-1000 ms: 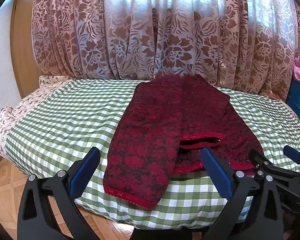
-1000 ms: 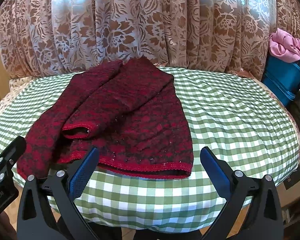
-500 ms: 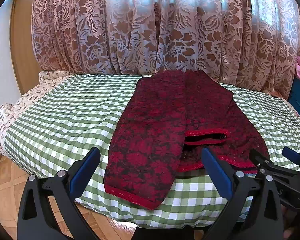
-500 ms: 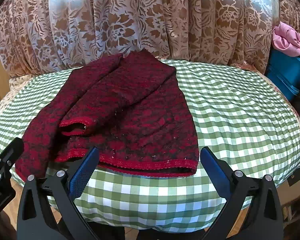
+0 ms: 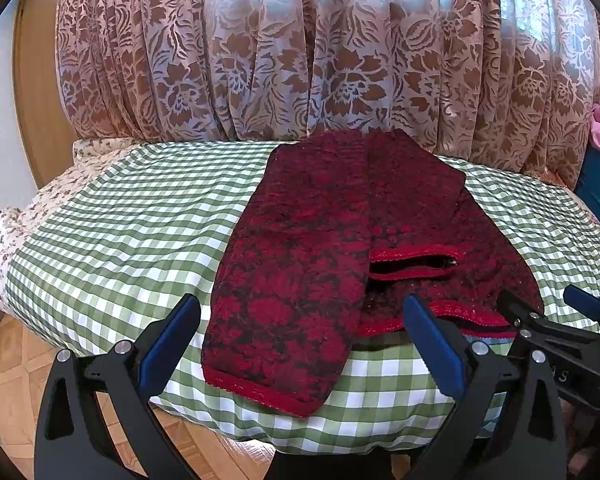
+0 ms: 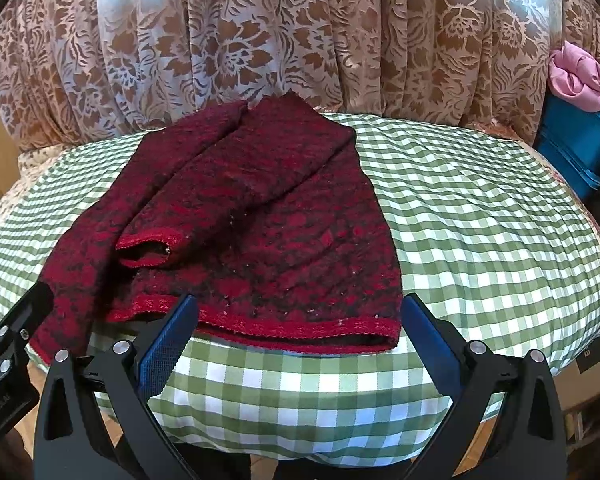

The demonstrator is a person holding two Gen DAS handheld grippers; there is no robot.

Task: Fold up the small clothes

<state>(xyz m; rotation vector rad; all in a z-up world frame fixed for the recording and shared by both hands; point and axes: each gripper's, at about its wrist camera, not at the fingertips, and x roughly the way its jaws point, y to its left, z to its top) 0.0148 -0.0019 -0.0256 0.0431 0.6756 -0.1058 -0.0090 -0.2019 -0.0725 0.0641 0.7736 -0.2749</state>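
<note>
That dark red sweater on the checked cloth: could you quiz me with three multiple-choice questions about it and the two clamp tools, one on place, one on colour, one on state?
1. Where does the sweater lie?
A. On the green-checked cloth
B. On the wooden floor
C. Hung over the curtain

2. What colour are the pads on the fingers of the right gripper?
A. Yellow
B. Blue
C. White

3. How do the left gripper and the right gripper stand?
A. Both open, holding nothing
B. Both clamped on the hem
C. One grips a sleeve

Answers:
1. A: the sweater rests flat on the checked cloth, in front of the curtain.
2. B: blue pads line the inner faces of the black fingers.
3. A: each gripper's jaws are spread wide, with the sweater's near edge beyond them, ungripped.
</note>
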